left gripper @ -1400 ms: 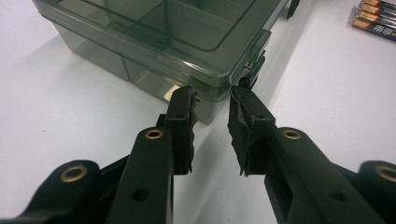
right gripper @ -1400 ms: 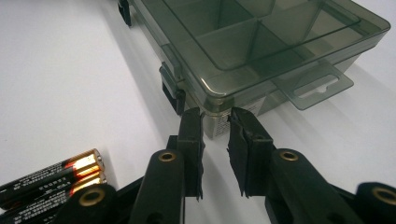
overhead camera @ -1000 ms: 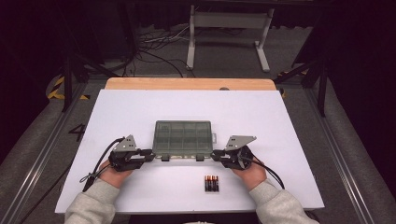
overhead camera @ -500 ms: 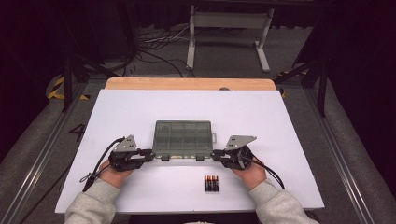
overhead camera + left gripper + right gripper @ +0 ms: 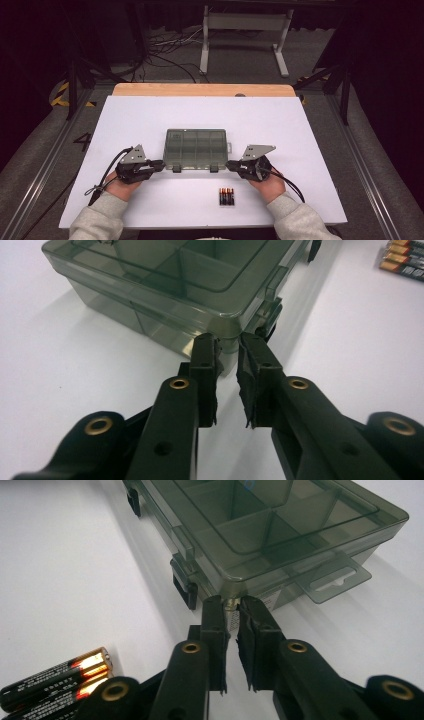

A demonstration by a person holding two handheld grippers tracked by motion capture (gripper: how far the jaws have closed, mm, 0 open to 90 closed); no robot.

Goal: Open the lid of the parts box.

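Observation:
A smoky green see-through compartment box (image 5: 196, 146) lies with its lid down on the white table. My left gripper (image 5: 161, 163) lies at its front left corner and my right gripper (image 5: 229, 164) at its front right corner, each held by a hand. In the left gripper view the left gripper (image 5: 227, 342) pinches the box (image 5: 165, 275) corner between its tips. In the right gripper view the right gripper (image 5: 232, 602) pinches the other corner of the box (image 5: 280, 525). Both pairs of jaws have just been closing, with the corner between them.
Three batteries (image 5: 226, 196) lie side by side near the front edge, just right of centre, also in the right gripper view as batteries (image 5: 55, 680). Two dark latches (image 5: 176, 169) sit on the box's front. A wooden strip (image 5: 202, 90) borders the table's far edge.

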